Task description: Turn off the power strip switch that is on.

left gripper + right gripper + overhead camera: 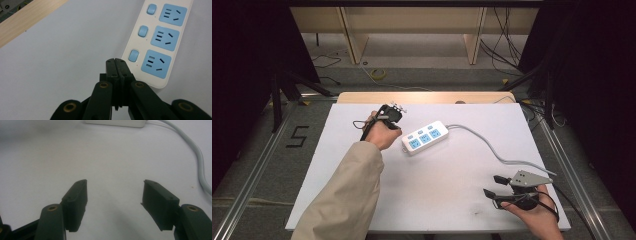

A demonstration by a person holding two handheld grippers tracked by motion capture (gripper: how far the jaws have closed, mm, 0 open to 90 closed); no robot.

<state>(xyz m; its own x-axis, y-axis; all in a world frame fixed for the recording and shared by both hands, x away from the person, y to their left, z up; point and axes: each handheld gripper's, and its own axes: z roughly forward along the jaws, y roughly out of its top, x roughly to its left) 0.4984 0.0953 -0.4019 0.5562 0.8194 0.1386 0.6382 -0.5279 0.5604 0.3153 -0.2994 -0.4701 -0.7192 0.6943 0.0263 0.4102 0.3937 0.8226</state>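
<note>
Left gripper closed, empty, tips at power strip btn; right gripper open.

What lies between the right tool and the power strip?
Bare white tabletop: the high view shows nothing between the open right tool and the power strip, and its grey cable runs off to one side.

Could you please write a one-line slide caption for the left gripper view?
Closed left gripper poised by the nearest blue switch of a white power strip.
</note>
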